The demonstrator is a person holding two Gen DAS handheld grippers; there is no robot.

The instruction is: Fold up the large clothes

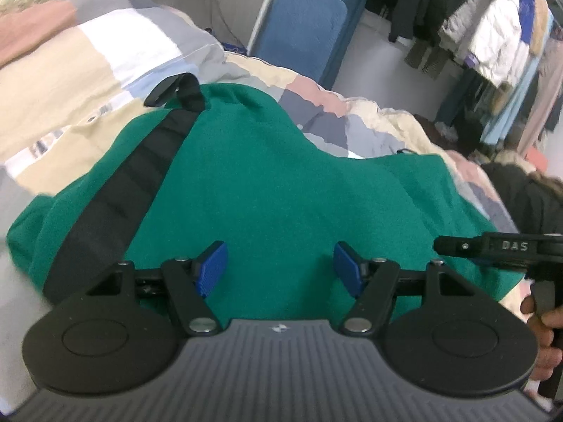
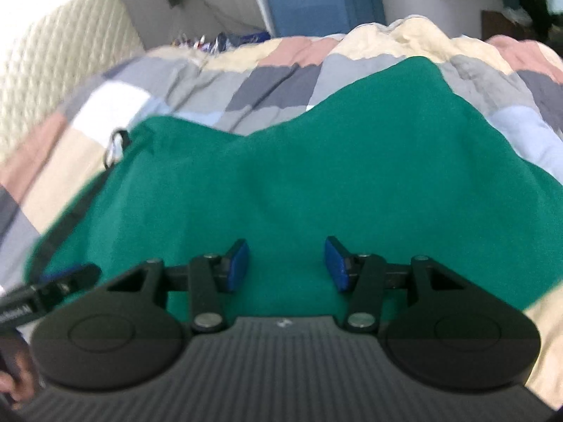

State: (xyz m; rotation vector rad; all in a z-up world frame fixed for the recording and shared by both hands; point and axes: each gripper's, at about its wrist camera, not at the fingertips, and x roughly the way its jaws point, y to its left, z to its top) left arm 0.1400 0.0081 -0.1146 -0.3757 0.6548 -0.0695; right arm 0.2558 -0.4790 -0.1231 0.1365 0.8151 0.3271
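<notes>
The green fleece garment (image 1: 281, 183) lies spread on the bed's patchwork quilt (image 1: 88, 52); I judge it soft, thick, light and floppy, best pinched at its near hem. Both my left gripper (image 1: 279, 269) and right gripper (image 2: 286, 263) hover above, jaws released and empty.

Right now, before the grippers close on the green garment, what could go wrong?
1. The black strap lies across the green garment; it may get trapped in a fold.
2. Both the left gripper and the right gripper are open over flat cloth, so they may also pinch the patchwork quilt beneath.
</notes>
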